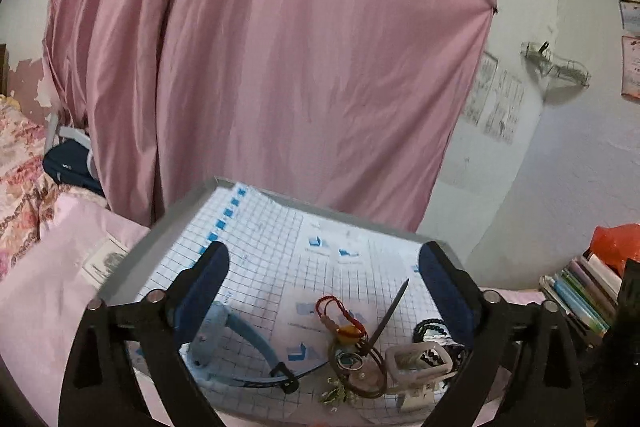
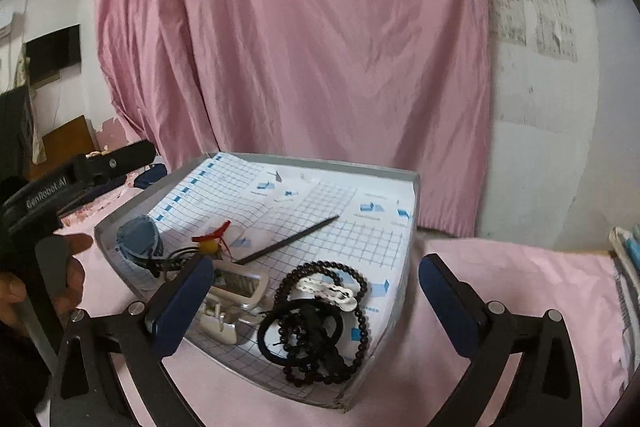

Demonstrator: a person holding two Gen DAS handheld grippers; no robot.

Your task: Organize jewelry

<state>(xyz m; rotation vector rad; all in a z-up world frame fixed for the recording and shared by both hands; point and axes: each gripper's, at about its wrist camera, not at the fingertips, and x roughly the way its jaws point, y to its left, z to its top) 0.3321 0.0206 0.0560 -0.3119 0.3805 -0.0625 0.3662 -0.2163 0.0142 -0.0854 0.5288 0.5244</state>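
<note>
Jewelry point(image 2: 316, 323) heaped in gridded tray point(image 2: 414, 187), perhaps tangled, left gripper point(image 1: 324, 281) and right gripper point(image 2: 316, 291) both spread, empty.

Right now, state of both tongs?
Left tongs: open, holding nothing, above the tray.
Right tongs: open, holding nothing, above the dark beads.

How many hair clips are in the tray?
1 that I can see: a cream rectangular hair clip near the front of the tray, between the red-cord charm and the dark bead bracelet. Smaller ones could hide in the pile.
</note>
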